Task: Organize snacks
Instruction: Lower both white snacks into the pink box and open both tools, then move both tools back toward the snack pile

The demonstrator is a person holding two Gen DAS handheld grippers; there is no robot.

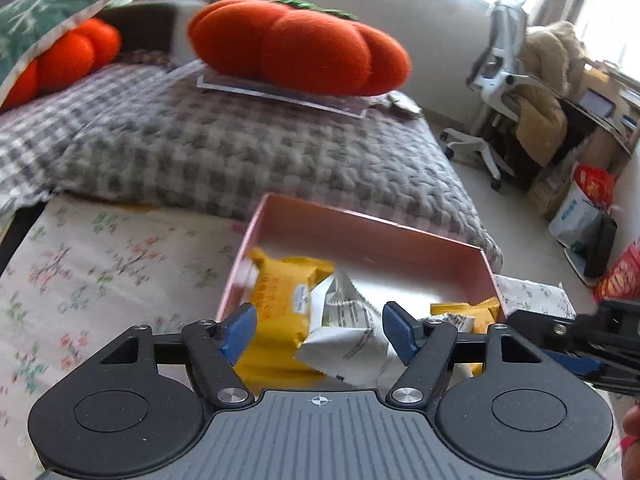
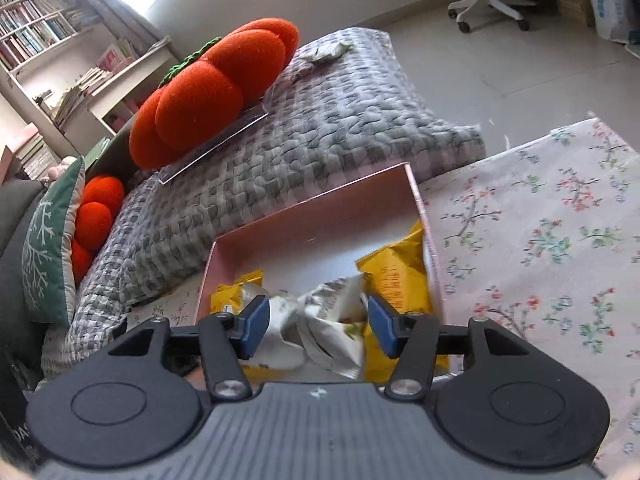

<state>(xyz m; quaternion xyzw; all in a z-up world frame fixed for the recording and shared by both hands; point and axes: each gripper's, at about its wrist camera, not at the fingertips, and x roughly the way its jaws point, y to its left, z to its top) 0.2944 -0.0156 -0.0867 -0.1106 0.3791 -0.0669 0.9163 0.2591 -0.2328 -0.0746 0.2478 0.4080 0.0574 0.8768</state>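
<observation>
A pink cardboard box (image 1: 360, 226) sits on a floral cloth and holds several snack packets. In the left wrist view my left gripper (image 1: 320, 330) hangs over the box's near edge. Its blue pads stand apart, with a yellow packet (image 1: 280, 300) and a white packet (image 1: 352, 332) lying loose between and below them. The right gripper's black body (image 1: 580, 340) shows at the right edge. In the right wrist view my right gripper (image 2: 318, 326) is over the same box (image 2: 312, 200), open. A crumpled white packet (image 2: 332, 320) lies between its pads, and a yellow packet (image 2: 400, 276) leans on the box's right wall.
Behind the box lies a grey checked blanket (image 1: 240, 148) with an orange pumpkin cushion (image 1: 300, 44) on a flat clear sheet. The floral cloth (image 2: 540, 240) spreads beside the box. An office chair (image 1: 504, 80) and bags (image 1: 584, 200) stand on the floor.
</observation>
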